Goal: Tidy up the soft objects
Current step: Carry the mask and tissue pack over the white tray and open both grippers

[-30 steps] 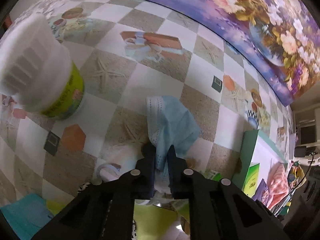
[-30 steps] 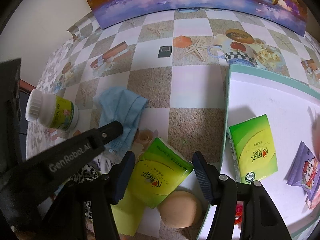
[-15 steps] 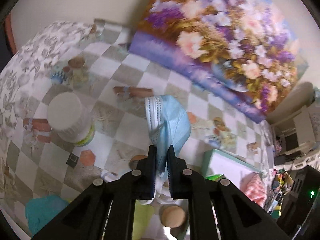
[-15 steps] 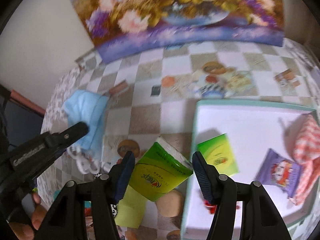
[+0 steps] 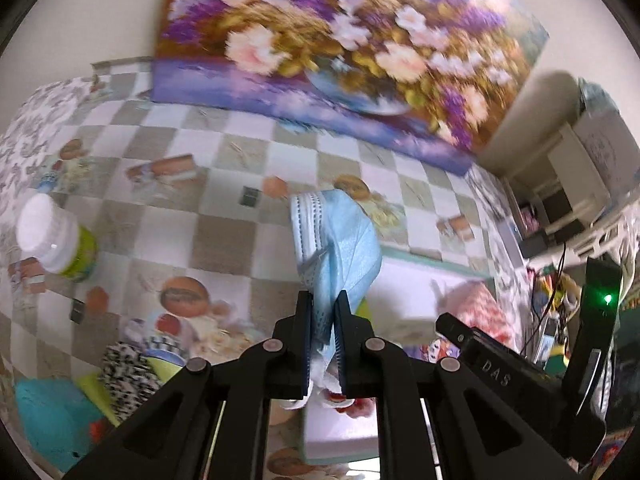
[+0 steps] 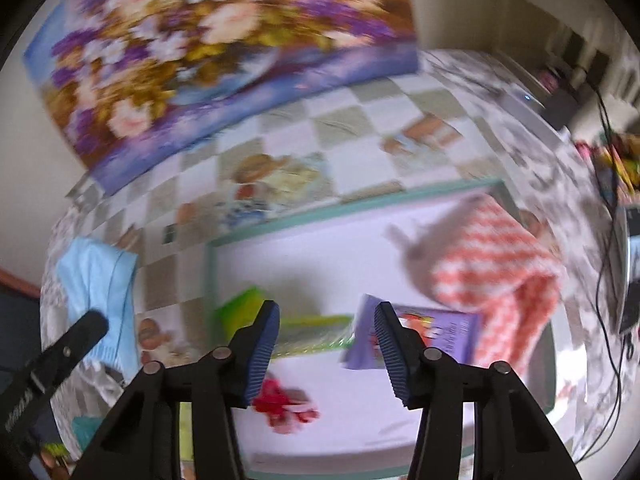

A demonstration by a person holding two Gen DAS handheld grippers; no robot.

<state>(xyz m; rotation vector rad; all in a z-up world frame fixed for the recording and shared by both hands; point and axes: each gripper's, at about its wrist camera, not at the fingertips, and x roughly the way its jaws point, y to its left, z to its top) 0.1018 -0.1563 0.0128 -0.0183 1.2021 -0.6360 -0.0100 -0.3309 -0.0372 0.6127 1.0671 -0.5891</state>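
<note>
Left gripper (image 5: 323, 307) pinches a crumpled, pleated blue face mask (image 5: 336, 240) mid-frame; right gripper (image 6: 327, 320) gapes wide over the white tray (image 6: 320, 252), holding nothing.

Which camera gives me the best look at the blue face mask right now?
The left wrist view: the face mask sits centred and fairly sharp, pinched in the left gripper. The right wrist view shows it blurred at the left edge, partly behind a dark gripper finger.

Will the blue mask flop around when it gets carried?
Probably. The mask is thin pleated fabric, creased where the left gripper pinches it, so it looks floppy. It likely weighs little, and its dangling loops might snag.
</note>
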